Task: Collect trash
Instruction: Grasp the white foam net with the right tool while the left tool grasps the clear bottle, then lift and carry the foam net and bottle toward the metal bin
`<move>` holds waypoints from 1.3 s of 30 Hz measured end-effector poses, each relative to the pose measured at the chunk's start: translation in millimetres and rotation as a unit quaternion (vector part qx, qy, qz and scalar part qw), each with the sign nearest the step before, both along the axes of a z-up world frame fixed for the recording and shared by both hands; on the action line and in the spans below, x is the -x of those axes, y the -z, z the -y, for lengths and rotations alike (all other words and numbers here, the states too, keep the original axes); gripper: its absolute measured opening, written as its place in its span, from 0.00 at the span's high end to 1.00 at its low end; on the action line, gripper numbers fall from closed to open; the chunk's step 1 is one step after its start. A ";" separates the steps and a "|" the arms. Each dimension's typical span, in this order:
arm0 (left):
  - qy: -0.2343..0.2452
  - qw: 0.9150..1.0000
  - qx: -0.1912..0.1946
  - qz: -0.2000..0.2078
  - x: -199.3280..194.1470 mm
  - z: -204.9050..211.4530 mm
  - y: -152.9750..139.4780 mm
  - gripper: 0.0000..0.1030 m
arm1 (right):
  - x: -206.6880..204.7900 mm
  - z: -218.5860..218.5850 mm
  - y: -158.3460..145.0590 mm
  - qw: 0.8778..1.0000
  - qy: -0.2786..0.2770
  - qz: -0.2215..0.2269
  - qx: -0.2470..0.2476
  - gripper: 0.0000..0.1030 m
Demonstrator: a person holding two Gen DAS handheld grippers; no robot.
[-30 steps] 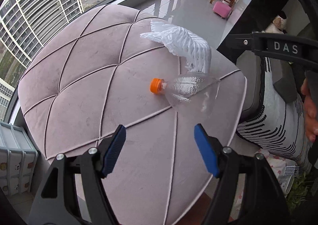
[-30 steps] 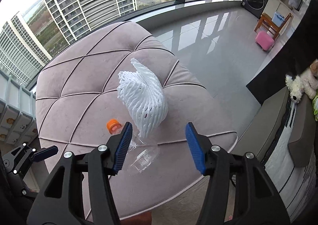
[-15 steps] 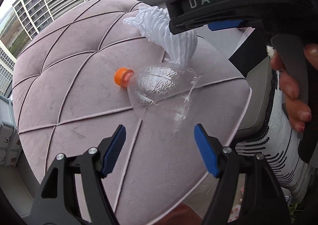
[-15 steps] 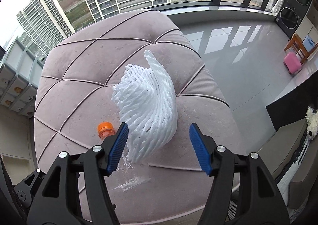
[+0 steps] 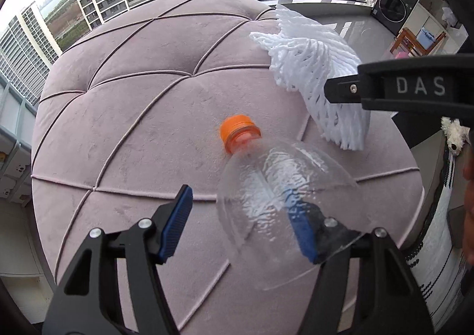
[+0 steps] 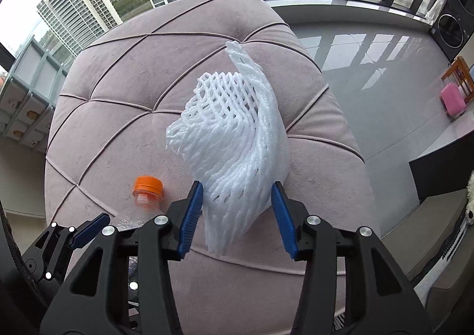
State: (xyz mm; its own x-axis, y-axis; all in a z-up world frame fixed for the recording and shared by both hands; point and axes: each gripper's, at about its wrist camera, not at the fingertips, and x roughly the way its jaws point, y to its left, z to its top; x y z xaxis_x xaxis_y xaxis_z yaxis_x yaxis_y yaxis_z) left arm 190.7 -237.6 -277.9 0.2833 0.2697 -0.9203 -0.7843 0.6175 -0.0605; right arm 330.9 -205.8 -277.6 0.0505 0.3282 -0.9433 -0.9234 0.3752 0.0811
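A cut clear plastic bottle top with an orange cap lies on the mauve tufted ottoman. My left gripper is open, its fingers around the bottle's wide cut end; the right finger shows through the plastic. A white foam fruit net lies beside the bottle. My right gripper is open with its blue pads on either side of the net's near end. The net and the right gripper's arm also show in the left wrist view. The cap shows in the right wrist view.
The ottoman's edge drops to a glossy grey floor on the right. A grey storage unit stands on the left. Windows run behind. A patterned cushion and a plush toy are at the right.
Both grippers have moved forward and down. The left now brackets the bottle's cut end. The right has narrowed around the foam net's near end.
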 end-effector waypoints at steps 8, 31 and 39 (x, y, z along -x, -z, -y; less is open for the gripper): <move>-0.027 0.999 -0.017 0.005 16.6 -18.1 -15.4 0.85 | 16.2 -5.1 -7.2 1.000 -0.017 -0.004 -0.004 0.90; -0.036 0.997 -0.062 0.009 127.1 -52.0 -88.5 0.92 | 110.2 -24.1 -72.7 0.998 -0.053 0.008 -0.034 0.90; -0.034 0.997 -0.056 0.027 191.9 -97.7 -113.9 0.92 | 171.7 -69.1 -95.9 0.997 -0.052 0.018 -0.047 0.90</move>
State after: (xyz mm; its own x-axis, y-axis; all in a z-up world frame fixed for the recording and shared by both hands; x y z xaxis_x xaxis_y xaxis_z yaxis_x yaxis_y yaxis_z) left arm -1.2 -139.9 -164.0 0.3095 0.3906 -0.8670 -0.8224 0.5676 -0.0379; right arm 159.2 -136.7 -181.8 0.0448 0.4194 -0.9067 -0.9599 0.2695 0.0772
